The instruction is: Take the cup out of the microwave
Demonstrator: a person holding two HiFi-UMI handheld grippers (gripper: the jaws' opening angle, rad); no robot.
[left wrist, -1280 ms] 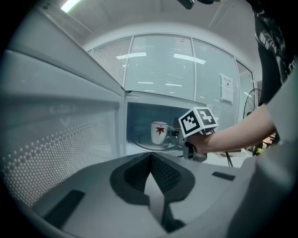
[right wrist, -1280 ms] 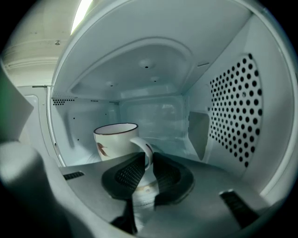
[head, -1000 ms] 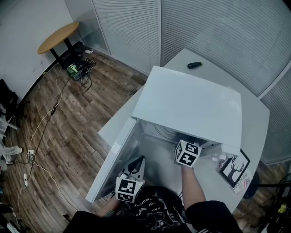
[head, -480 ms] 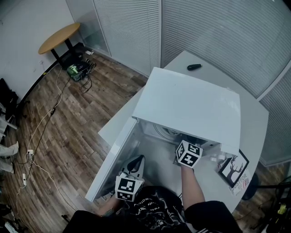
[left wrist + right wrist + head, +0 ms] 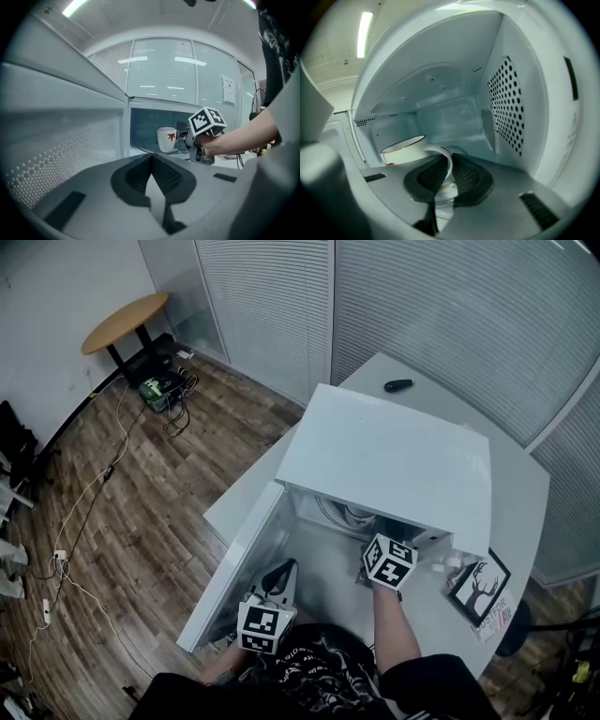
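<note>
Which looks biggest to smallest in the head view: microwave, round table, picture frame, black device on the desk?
1. microwave, clearly largest.
2. round table and picture frame: about alike here, and the table is farther off, so no ranking.
3. black device, smallest.

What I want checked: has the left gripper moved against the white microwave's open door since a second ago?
No. The left gripper sits at the same spot beside the white microwave's open door.
</note>
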